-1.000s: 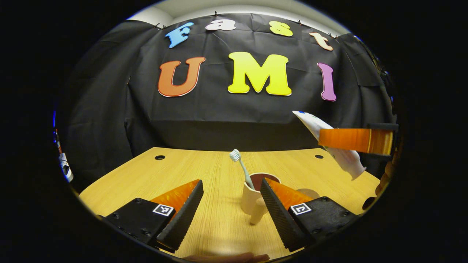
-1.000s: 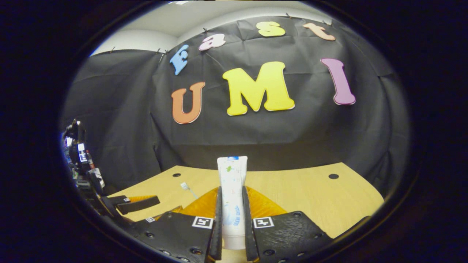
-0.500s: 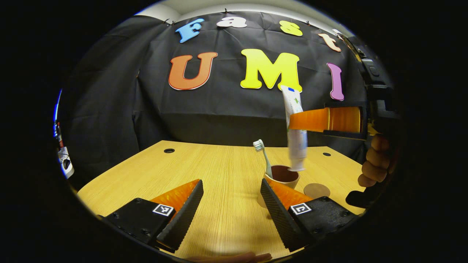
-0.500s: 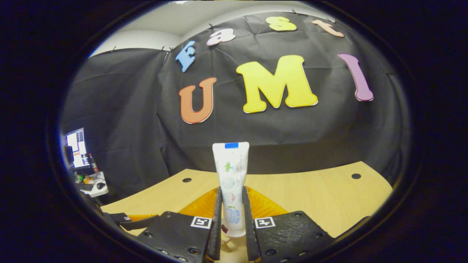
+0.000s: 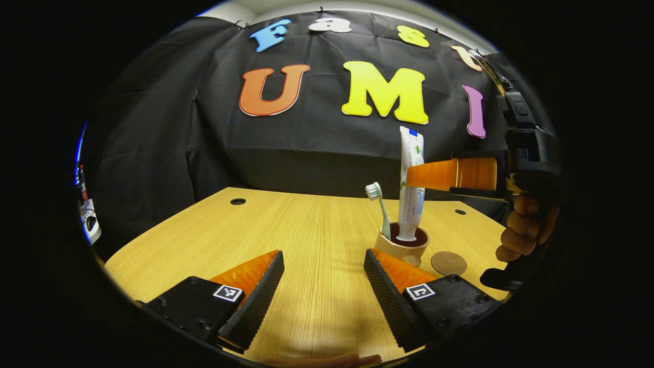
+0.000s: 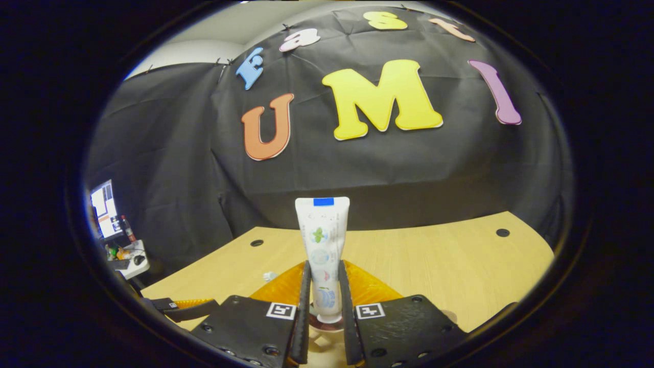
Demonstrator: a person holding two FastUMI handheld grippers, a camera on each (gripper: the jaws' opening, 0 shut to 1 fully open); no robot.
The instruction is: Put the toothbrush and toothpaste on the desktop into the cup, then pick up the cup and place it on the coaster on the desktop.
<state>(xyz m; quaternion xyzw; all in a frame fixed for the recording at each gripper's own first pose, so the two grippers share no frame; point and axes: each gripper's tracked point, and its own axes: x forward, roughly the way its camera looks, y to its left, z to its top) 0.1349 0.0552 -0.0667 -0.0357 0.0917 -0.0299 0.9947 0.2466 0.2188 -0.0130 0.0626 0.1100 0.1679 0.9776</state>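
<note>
Toothpaste (image 5: pixel 411 176): tube, long axis upright, cap end down inside the cup (image 5: pixel 402 246), flat crimped end up. In the right gripper view the tube (image 6: pixel 323 240) stands between the two fingers, both pressing its lower half; the cup rim (image 6: pixel 327 325) shows just below the cap.

Right gripper (image 5: pixel 416 176): closed on the toothpaste, reaching in from the right, held by a hand (image 5: pixel 521 225).

Toothbrush (image 5: pixel 380 209): handle in the cup, bristle head up, leaning slightly left, just beside the tube.

Cup: upright on the desktop (image 5: pixel 286 240), toward its right side, well in from the far edge.

Coaster (image 5: pixel 448 263): round, flat, just right of the cup, apart from it.

Left gripper (image 5: pixel 323 301): fingers wide apart, nothing between them, hovering nearer than the cup, which sits just beyond the right finger. Bare desktop extends left and far of the cup.
</note>
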